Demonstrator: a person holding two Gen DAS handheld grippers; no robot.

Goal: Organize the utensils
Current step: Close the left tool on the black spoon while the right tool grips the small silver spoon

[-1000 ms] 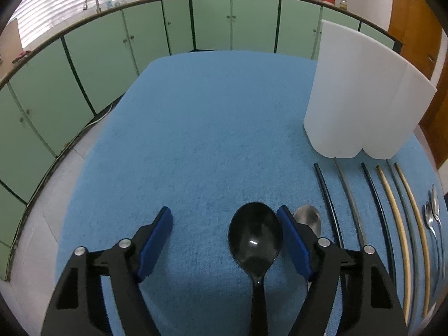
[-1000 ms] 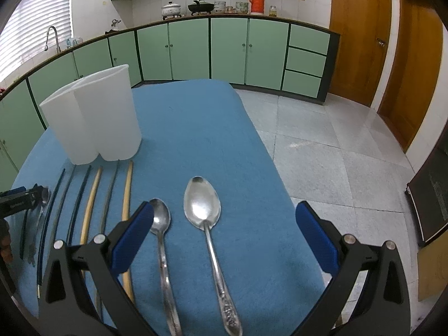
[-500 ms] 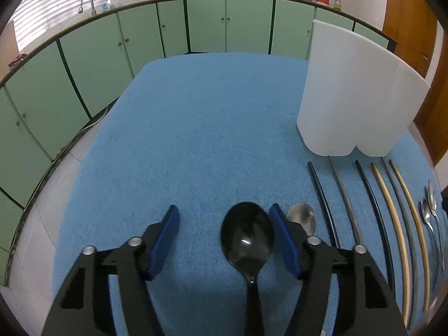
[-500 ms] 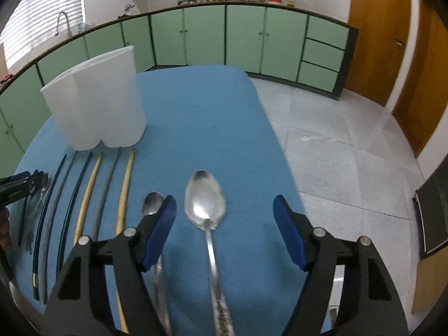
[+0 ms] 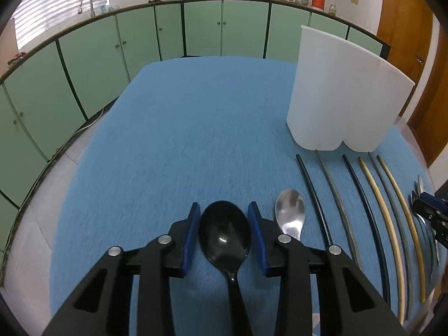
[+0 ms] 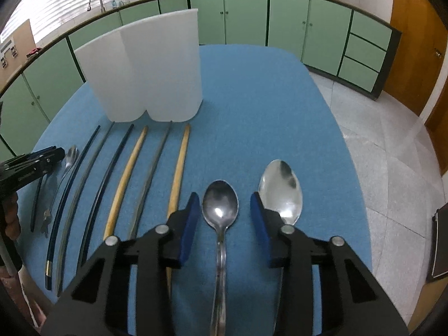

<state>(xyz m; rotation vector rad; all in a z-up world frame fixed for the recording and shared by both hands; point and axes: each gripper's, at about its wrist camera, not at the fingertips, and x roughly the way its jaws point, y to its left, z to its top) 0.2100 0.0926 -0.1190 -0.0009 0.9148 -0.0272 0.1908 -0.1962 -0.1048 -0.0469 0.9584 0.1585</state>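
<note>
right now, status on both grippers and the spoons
Left gripper closing around black spoon, not yet clamped. Right gripper closing around small steel spoon, pads clear. White holder empty-looking, path unobstructed.

Black spoon [image 5: 224,231], blue cloth [image 5: 182,140], white holder [image 5: 344,95], green cabinets [image 5: 98,64]

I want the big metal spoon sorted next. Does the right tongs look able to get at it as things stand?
Probably yes, after a small shift. The right tongs have just been closing around the smaller metal spoon. The big metal spoon lies uncovered just outside the right-hand finger, nothing on it.
</note>
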